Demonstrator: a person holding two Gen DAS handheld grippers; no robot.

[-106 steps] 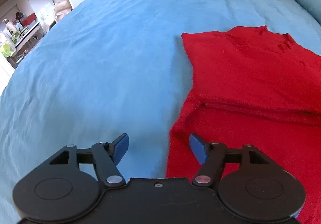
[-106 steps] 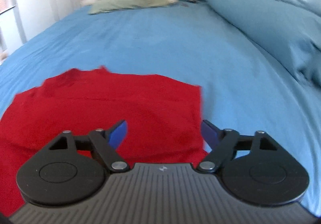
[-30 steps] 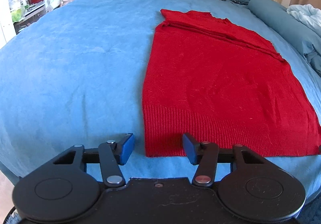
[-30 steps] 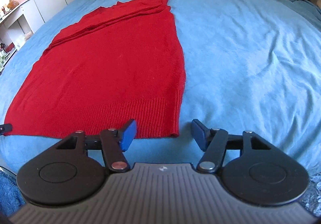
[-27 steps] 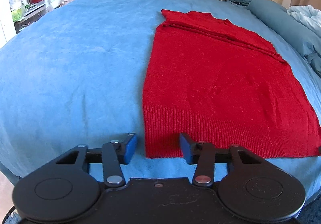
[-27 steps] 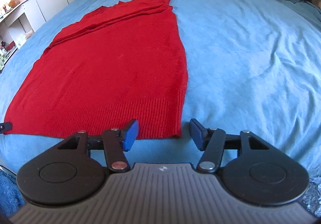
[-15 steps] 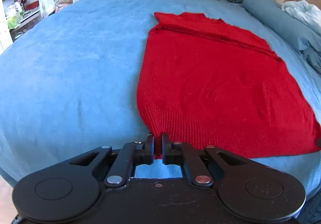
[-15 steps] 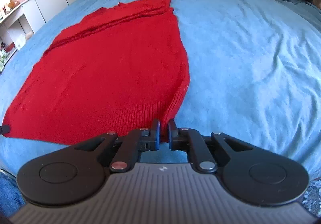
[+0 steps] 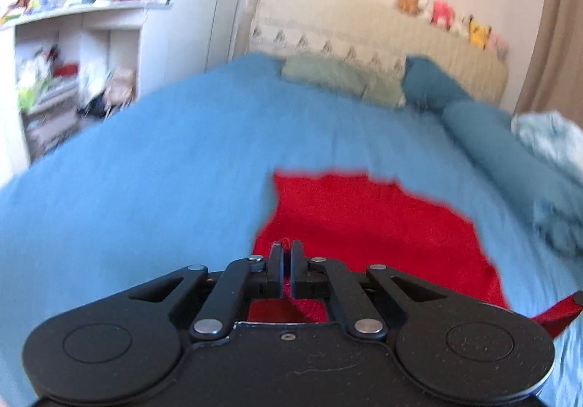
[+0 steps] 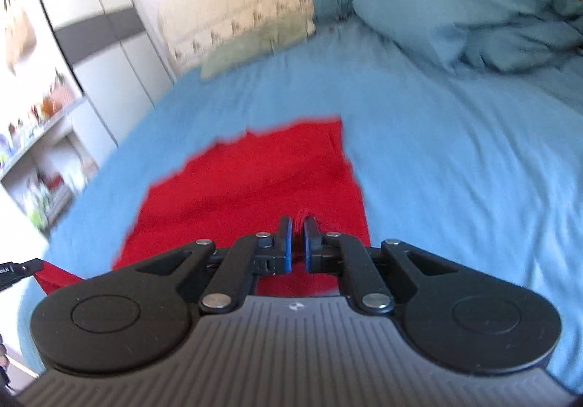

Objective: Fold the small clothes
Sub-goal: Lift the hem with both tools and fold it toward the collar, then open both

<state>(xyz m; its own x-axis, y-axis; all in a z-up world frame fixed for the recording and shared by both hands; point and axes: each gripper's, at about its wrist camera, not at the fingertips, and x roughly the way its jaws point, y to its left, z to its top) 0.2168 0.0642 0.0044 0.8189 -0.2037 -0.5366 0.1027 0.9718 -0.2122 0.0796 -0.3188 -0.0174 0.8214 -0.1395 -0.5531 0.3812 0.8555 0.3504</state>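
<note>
Both claws apparently pinch red sweater [image 9: 364, 221].

- Red sweater [image 9: 368, 221]: soft knitted cloth, matt, slightly fuzzy.
- Bed cover [image 9: 153, 166]: blue cloth, matt, smooth with faint creases.
- Left gripper [image 9: 286, 247]: matt black plastic, lightly scuffed, with shiny metal pivot pins.
- Right gripper [image 10: 295, 224]: matt black plastic links, ribbed grey plastic body; jaws lined with blue pads.
- Pillow [image 9: 328, 77]: dull green cloth.
</note>
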